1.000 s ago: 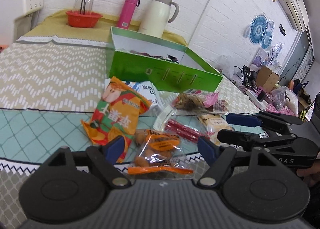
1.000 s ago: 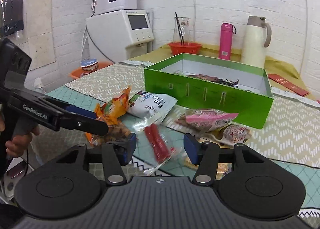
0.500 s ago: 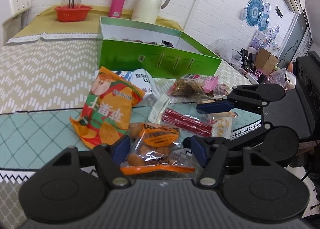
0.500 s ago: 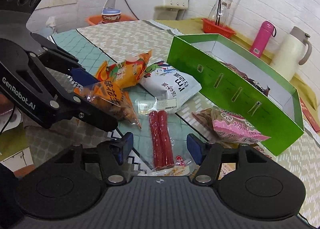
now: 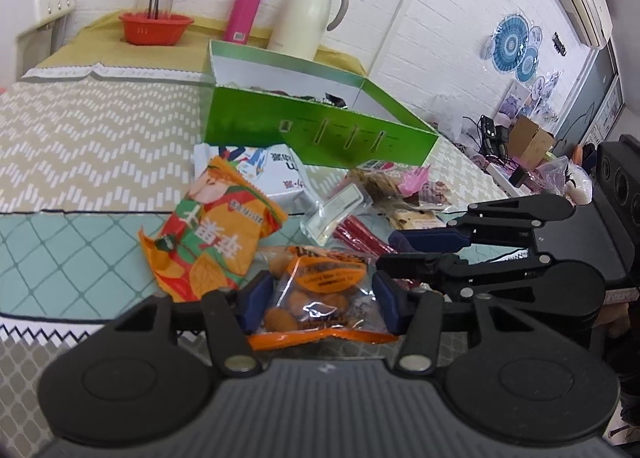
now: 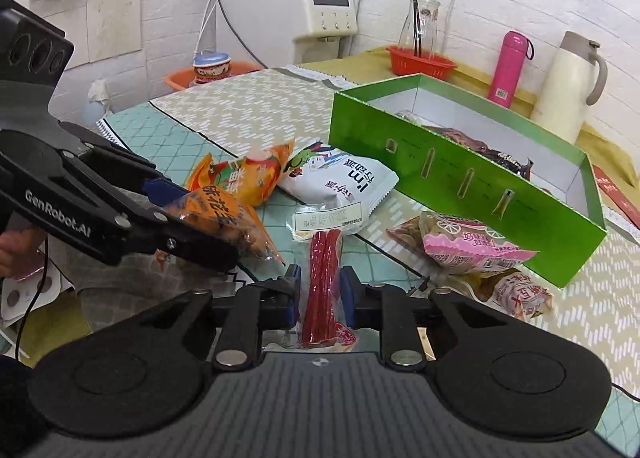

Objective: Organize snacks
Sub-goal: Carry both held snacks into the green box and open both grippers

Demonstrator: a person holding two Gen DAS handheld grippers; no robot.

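Note:
My left gripper (image 5: 320,294) is shut on a clear packet of orange-labelled fried snacks (image 5: 316,298), seen held at the left of the right wrist view (image 6: 228,222). My right gripper (image 6: 319,294) is shut on a packet of red sausage sticks (image 6: 322,282), which lies along the table toward me; the gripper also shows in the left wrist view (image 5: 404,248). An open green box (image 6: 460,178) holding some dark snack packs stands behind. An orange chip bag (image 5: 212,234), a white packet (image 6: 344,186) and a pink packet (image 6: 472,246) lie loose in front of it.
A red-printed packet (image 6: 516,294) lies under the pink one. A cream thermos jug (image 5: 308,18), a pink bottle (image 5: 244,10) and a red basket (image 5: 156,26) with a glass carafe stand behind the box. A white water dispenser (image 6: 296,10) is beyond the table.
My right gripper's jaws have narrowed from wide open onto the red sausage packet. My left gripper has closed on the fried snack packet and stayed in place.

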